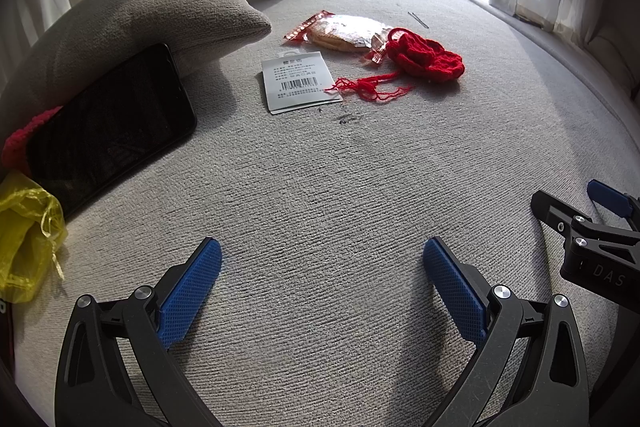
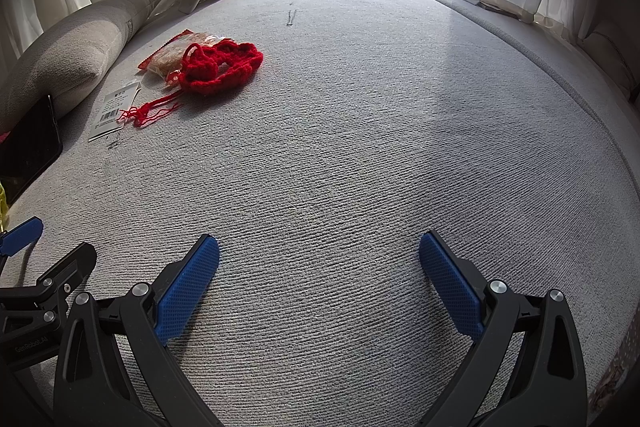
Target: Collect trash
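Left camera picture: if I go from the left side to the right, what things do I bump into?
Yellow plastic bag → black phone → white barcode label → red knitted yarn piece → the other gripper at the far right edge.

A grey ribbed cushioned surface (image 1: 320, 195) carries a grey pillow (image 1: 132, 23) at its left; a black phone (image 1: 108, 131) leans against the pillow; a white barcode packet (image 1: 298, 83), a snack wrapper (image 1: 344, 33), red yarn knitting (image 1: 424, 61) and a yellow plastic bag (image 1: 24, 235) lie on it

Both wrist views low over grey cushion (image 1: 320, 187), facing window, sharing red yarn (image 2: 218, 69)
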